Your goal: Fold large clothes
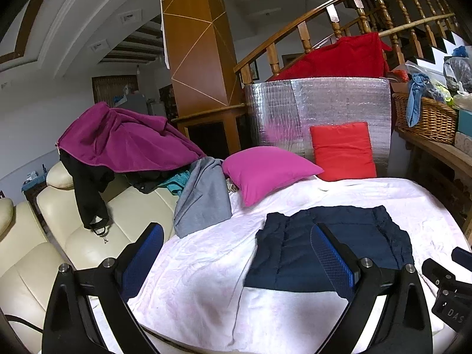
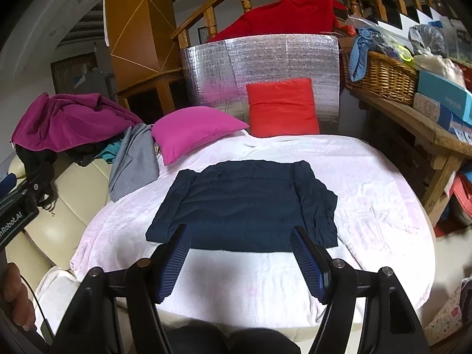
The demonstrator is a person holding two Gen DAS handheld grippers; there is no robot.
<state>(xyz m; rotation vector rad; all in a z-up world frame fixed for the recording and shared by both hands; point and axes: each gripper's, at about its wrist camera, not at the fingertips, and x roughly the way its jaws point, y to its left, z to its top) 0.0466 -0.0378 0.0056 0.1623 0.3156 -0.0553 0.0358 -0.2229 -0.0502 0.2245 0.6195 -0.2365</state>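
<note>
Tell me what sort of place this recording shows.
Most likely a lived-in home living room: a cream leather sofa, a wooden stair banister behind, and a wicker basket of household clutter beside the blanket-covered surface.

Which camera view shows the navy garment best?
The right wrist view: the navy garment lies whole on the white blanket, with only its near edge behind the fingers. In the left wrist view the garment sits off to the right, and one finger covers its middle.
</note>
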